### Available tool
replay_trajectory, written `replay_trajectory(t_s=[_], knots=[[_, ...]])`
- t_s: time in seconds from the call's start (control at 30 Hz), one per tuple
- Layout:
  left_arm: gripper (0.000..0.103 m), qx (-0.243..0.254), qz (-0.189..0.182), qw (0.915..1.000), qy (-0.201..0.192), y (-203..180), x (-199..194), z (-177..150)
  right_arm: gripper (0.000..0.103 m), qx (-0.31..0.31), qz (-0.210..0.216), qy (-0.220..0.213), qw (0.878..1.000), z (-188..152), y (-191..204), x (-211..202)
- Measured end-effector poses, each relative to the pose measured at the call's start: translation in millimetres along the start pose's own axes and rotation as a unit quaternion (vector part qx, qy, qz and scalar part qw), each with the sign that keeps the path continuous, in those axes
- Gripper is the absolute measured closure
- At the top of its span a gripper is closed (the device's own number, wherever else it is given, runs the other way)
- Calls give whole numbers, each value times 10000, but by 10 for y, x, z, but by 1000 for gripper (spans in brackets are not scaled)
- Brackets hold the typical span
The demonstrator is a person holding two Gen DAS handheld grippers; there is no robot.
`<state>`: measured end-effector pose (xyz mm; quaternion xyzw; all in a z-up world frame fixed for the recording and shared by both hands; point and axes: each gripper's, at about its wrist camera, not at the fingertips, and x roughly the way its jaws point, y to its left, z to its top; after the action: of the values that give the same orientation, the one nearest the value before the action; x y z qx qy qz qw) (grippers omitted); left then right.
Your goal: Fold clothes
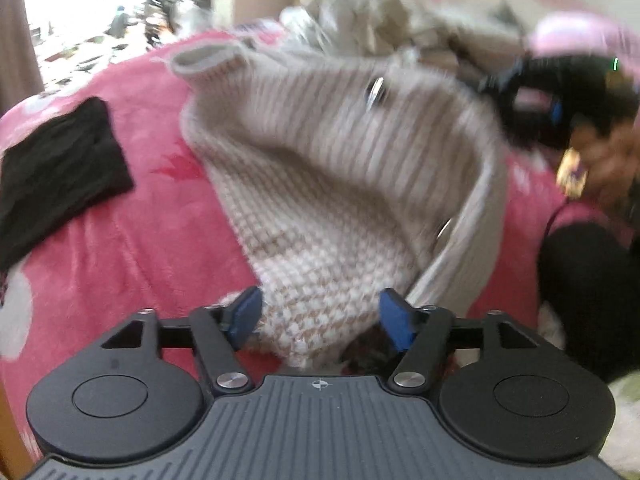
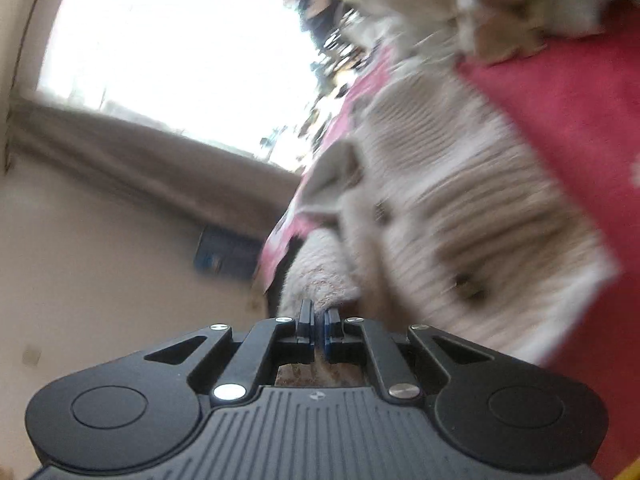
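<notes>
Bare pink blanket (image 1: 132, 240) is lying open between the black cloth (image 1: 60, 176) and beige sweater (image 1: 340, 168); crumpled clothes (image 1: 360, 16) are crowding its far edge.

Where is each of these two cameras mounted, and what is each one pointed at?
Left wrist: sits on the left gripper, looking down at a beige knit sweater on a pink blanket; its open jaws and the person's other hand show.
Right wrist: sits on the right gripper, facing sideways toward a bright window; its jaws are shut on the sweater.
Shared: sweater and blanket.
</notes>
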<state>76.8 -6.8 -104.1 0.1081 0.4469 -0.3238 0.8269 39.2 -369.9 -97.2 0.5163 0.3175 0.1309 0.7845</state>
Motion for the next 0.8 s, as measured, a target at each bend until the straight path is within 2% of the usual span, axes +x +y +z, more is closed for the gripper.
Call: replay_trajectory(t_s=[0.13, 0.2, 0.27, 0.3, 0.33, 0.43, 0.57, 0.7, 0.77, 0.8], knots=[[30, 379, 68, 9974, 605, -59, 437, 17, 98, 501, -53, -190, 9985, 29, -272, -81], [31, 700, 253, 9939, 815, -129, 617, -10, 98, 645, -30, -239, 9976, 32, -421, -48], [41, 933, 449, 9904, 917, -176, 710, -37, 98, 730, -7, -274, 9970, 55, -502, -7], [49, 1001, 546, 9891, 930, -188, 729, -50, 98, 736, 6, -285, 9969, 56, -511, 26], [61, 1055, 639, 9880, 935, -197, 742, -60, 98, 709, 6, -288, 9971, 55, -505, 42], [84, 733, 796, 9923, 608, -136, 562, 28, 98, 535, 7, -263, 9982, 60, -466, 84], [91, 61, 1186, 9929, -22, 166, 101, 256, 98, 212, 34, -178, 9996, 70, -299, 107], [92, -526, 1894, 9777, -738, 760, -456, 569, 98, -86, 200, 40, 9998, 47, -35, 236], [92, -719, 2303, 9648, -1051, 1087, -748, 719, 98, -333, 289, 203, 9988, 12, 158, 347], [92, -786, 2574, 9557, -1195, 1271, -880, 791, 98, -461, 333, 288, 9980, -14, 258, 406]])
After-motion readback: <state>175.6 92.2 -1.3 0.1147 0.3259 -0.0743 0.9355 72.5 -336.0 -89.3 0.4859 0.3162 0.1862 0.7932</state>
